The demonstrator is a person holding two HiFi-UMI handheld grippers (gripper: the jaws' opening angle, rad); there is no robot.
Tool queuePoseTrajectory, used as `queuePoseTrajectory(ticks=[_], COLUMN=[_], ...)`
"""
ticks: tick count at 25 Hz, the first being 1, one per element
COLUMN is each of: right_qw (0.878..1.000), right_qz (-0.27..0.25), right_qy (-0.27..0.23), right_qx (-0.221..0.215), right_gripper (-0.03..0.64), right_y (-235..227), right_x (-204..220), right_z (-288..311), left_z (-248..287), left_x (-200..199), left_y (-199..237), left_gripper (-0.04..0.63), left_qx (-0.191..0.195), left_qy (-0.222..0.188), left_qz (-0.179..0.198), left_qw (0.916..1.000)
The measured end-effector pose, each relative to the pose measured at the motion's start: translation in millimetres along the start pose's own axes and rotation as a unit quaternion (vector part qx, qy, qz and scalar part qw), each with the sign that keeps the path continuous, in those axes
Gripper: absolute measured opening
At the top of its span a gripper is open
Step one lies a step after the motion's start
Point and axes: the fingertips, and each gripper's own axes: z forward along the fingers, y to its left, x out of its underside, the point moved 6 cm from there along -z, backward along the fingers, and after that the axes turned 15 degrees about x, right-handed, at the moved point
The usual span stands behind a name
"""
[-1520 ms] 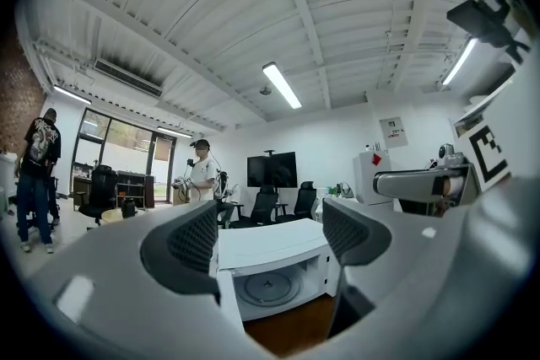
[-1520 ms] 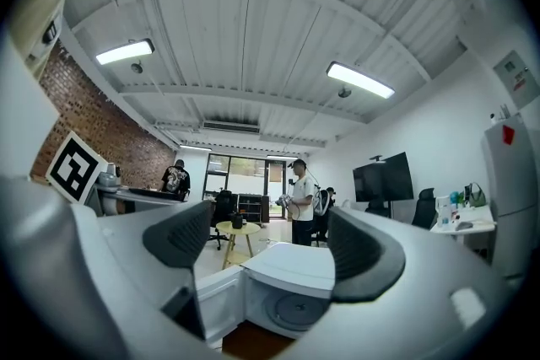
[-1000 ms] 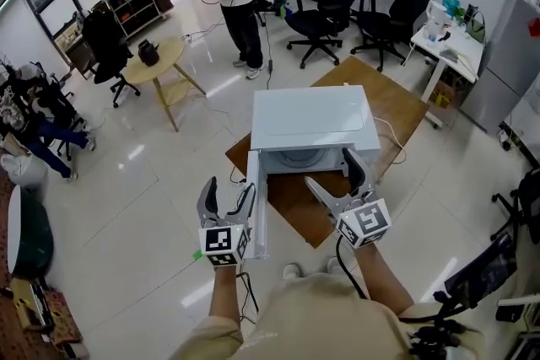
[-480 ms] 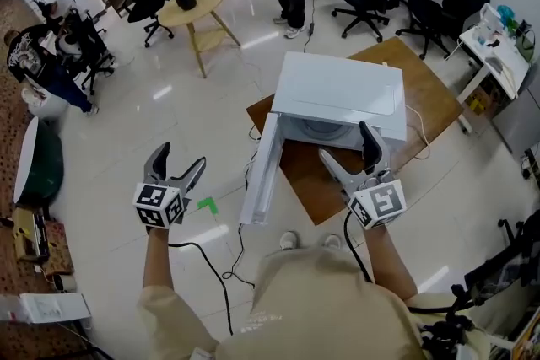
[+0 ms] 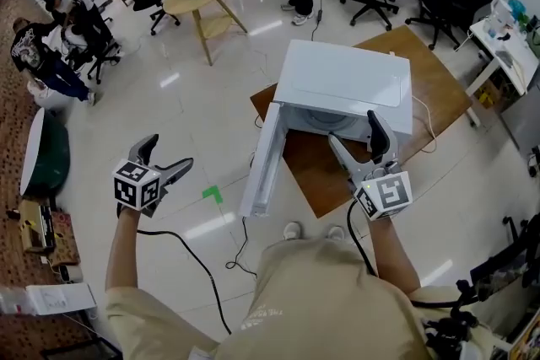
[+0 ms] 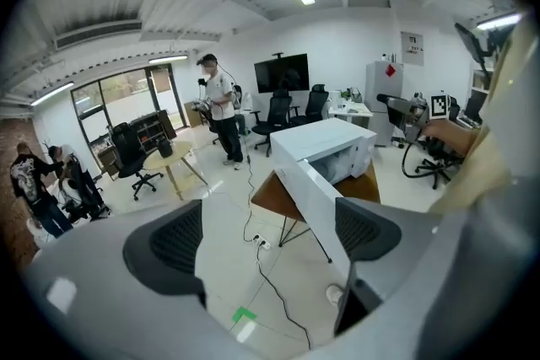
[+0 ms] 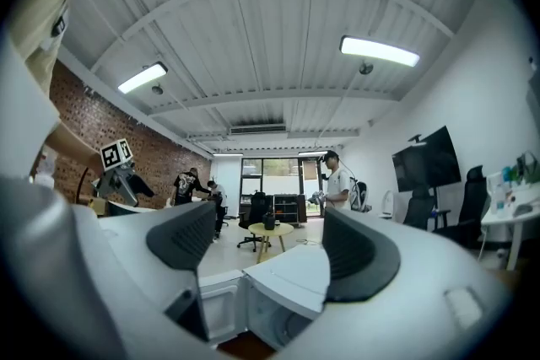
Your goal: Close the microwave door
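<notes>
head view has the microwave (image 5: 346, 84) sitting on a brown table (image 5: 439, 93) with its door (image 5: 261, 169) swung wide open, edge pointing back toward the person. the left gripper (image 5: 169, 153) is out on the far side of that door, well apart from it, over shiny floor. its jaws have just been opening and now they're spread wide with nothing in them. in the left gripper view the door's outer face shows ahead of the tips, leaning toward the right pad. the rest of the gap just frames floor, a black cable (image 6: 278, 293) and a bit of green tape (image 6: 245, 317) down low. the right gripper (image 5: 352, 128) is parked just in front of the open cavity, jaws released and wide, gripping nothing. in the right gripper view the microwave's top and opening sit low between the pads, past the tips, not touching either one. so the door is still open and neither gripper is on it.
</notes>
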Motion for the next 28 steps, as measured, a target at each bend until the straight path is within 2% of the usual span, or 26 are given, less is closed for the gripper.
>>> queuePoseTrajectory(ticks=[1, 3, 4, 6, 7, 9, 10, 11, 14, 18, 20, 23, 28], right_qw=[1.000, 0.999, 1.000, 1.000, 1.000, 1.000, 1.000, 1.000, 0.999, 0.999, 0.999, 0.999, 0.998], right_qz=[-0.014, -0.026, -0.023, -0.014, -0.012, -0.010, -0.009, -0.009, -0.005, -0.003, -0.003, -0.005, -0.006], right_qy=[-0.007, -0.018, -0.018, -0.014, -0.011, -0.004, -0.002, -0.001, -0.002, 0.000, -0.003, -0.010, -0.009], right_qx=[0.003, 0.002, 0.000, 0.004, 0.009, 0.020, 0.024, 0.028, 0.034, 0.044, 0.045, 0.046, 0.054], right_gripper=[0.375, 0.373, 0.373, 0.373, 0.373, 0.373, 0.373, 0.373, 0.373, 0.373, 0.373, 0.373, 0.371], right_y=[0.0, -6.1, -12.1, -23.2, -26.0, -26.9, -27.6, -30.1, -42.8, -41.6, -40.0, -41.0, -43.2], right_x=[-2.5, -4.7, -4.6, -5.1, -6.4, -9.2, -9.5, -8.2, -1.0, -17.8, -29.6, -36.7, -37.6], right_z=[-0.8, 4.0, 8.8, 16.3, 17.1, 15.1, 14.9, 16.2, 23.9, 27.6, 31.4, 37.2, 35.5], left_z=[4.0, 17.2, 24.2, 32.4, 33.8, 37.7, 43.2, 52.1, 89.4, 112.2, 121.2, 140.5, 163.9], left_x=[3.6, 8.6, 9.2, 9.6, 10.5, 15.0, 19.7, 25.8, 42.4, 49.3, 50.8, 57.2, 69.4], left_y=[0.0, 2.3, 4.4, 7.3, 7.2, 3.3, 0.8, -0.9, -3.7, -11.1, -12.0, -11.3, -21.4], left_gripper=[0.477, 0.477, 0.477, 0.477, 0.477, 0.477, 0.476, 0.476, 0.476, 0.474, 0.463, 0.394, 0.315], left_qx=[0.011, 0.035, 0.051, 0.098, 0.128, 0.189, 0.210, 0.223, 0.243, 0.264, 0.267, 0.270, 0.289], left_qy=[0.018, 0.054, 0.068, 0.082, 0.077, 0.049, 0.041, 0.042, 0.060, 0.072, 0.079, 0.085, 0.092], left_qz=[0.002, -0.004, -0.023, -0.101, -0.156, -0.263, -0.300, -0.323, -0.350, -0.368, -0.372, -0.368, -0.372], left_qw=[0.9998, 0.9979, 0.9961, 0.9867, 0.9764, 0.9449, 0.9296, 0.9187, 0.9027, 0.8886, 0.8855, 0.8857, 0.8773])
